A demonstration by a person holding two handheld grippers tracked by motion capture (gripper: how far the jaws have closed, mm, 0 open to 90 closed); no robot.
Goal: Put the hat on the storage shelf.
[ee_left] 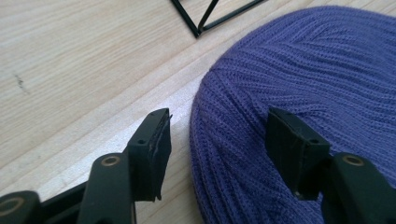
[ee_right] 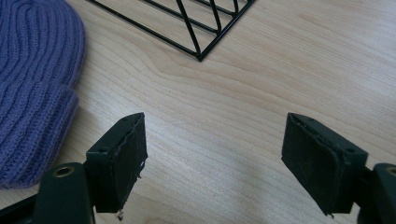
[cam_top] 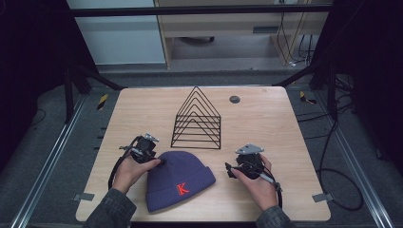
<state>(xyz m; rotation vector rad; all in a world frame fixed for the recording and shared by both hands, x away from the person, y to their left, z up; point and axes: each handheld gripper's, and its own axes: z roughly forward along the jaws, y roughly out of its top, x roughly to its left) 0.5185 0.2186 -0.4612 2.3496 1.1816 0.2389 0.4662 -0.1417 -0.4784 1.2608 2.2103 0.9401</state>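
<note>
A purple knitted hat [cam_top: 178,180] with a red letter K on its cuff lies flat near the table's front edge. My left gripper [cam_top: 159,160] is at the hat's upper left rim. In the left gripper view its jaws straddle the rim of the hat [ee_left: 303,70]: one jaw stands over bare wood just outside the rim, the other lies over the knit, and my left gripper [ee_left: 219,123] is open. My right gripper [cam_top: 231,170] stands open over bare table to the right of the hat. In its own view, my right gripper [ee_right: 217,128] has nothing between its jaws, and the hat's cuff [ee_right: 32,116] lies off to the left.
A black wire rack [cam_top: 197,118] of triangular frames stands at the middle of the wooden table [cam_top: 266,123], just behind the hat; its corner [ee_left: 201,28] is close to the left gripper. A small dark round disc [cam_top: 234,99] sits at the back.
</note>
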